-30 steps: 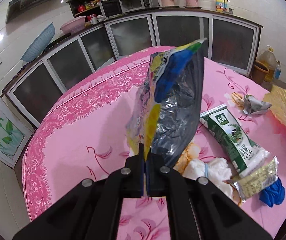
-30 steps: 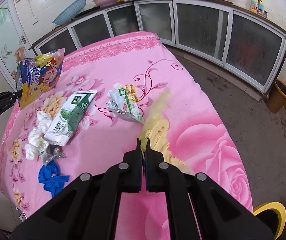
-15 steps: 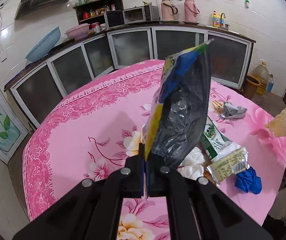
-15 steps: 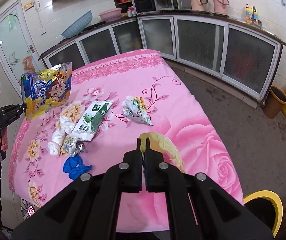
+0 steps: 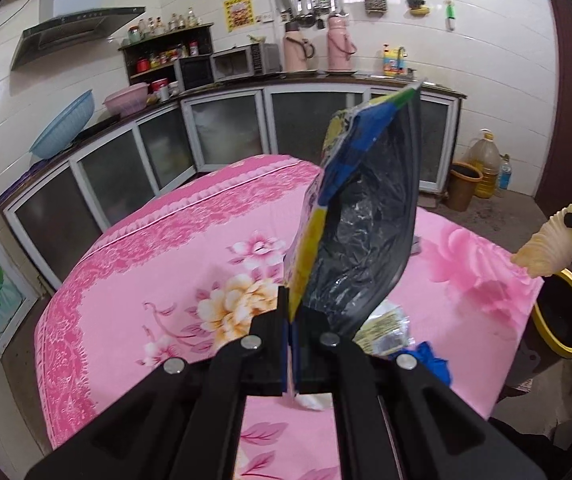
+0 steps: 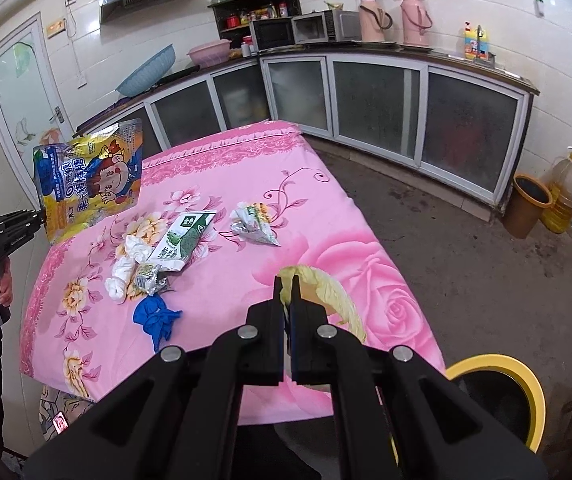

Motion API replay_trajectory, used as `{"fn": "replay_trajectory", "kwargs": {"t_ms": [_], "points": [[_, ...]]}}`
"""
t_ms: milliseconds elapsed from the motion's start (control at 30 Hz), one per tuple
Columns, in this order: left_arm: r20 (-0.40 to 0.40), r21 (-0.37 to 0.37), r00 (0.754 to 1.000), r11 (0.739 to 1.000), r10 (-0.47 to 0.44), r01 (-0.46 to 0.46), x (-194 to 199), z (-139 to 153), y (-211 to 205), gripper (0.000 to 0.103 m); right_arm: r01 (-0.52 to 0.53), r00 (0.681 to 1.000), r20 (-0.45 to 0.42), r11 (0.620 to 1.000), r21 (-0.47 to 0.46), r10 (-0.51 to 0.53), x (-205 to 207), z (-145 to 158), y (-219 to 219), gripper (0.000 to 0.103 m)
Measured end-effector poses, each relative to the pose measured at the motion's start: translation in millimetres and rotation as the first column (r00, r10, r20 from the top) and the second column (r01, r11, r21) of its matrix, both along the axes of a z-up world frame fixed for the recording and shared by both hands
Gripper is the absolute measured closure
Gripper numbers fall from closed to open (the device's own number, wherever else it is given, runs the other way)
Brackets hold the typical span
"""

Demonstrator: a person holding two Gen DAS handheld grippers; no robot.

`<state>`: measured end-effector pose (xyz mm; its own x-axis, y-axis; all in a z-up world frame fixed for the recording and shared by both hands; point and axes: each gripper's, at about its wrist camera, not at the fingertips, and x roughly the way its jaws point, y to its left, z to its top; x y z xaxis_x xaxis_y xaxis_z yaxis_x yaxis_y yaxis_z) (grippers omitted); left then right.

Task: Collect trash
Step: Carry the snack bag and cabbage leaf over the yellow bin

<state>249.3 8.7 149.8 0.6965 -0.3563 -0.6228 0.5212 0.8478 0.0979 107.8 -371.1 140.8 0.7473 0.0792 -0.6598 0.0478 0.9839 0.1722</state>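
My left gripper (image 5: 290,312) is shut on a yellow and blue snack bag (image 5: 359,220) and holds it upright above the pink table; the bag also shows in the right wrist view (image 6: 92,178). My right gripper (image 6: 286,292) is shut on a pale yellow cabbage leaf (image 6: 325,292), held above the table's near edge; the leaf also shows in the left wrist view (image 5: 549,246). On the table lie a green carton (image 6: 184,240), a crumpled wrapper (image 6: 254,226), white tissue (image 6: 126,268), a foil wrapper (image 6: 148,278) and a blue glove (image 6: 156,316).
A yellow-rimmed bin (image 6: 497,396) stands on the floor at the table's near right corner, also in the left wrist view (image 5: 561,312). The pink flowered tablecloth (image 6: 325,208) covers the table. Kitchen cabinets (image 6: 377,100) run behind. A brown bucket (image 6: 527,204) and oil jug stand by the wall.
Both grippers have risen and pulled back from the table with their loads. The yellow bin has come into fuller view in both views.
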Motion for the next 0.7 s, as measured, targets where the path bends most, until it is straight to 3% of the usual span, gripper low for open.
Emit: {"fn": "replay_trajectory", "kwargs": {"t_ms": [267,467,700], "points": [[0.015,-0.028,0.98,0.98,-0.196,0.196,-35,3,-88,0.102,0.097,0.995,0.017,0.995,-0.004,-0.097,-51,3,-41,0.102],[-0.005,-0.058,0.936,0.934,-0.353,0.352,-64,-8,-167,0.102,0.189,0.982,0.016,0.982,0.002,-0.189,-88,-2,-80,0.102],[-0.064,-0.078,0.864,0.866,-0.499,0.494,-97,-35,-259,0.102,0.306,0.952,-0.013,0.952,0.012,-0.306,-130,-19,-125,0.102]]}}
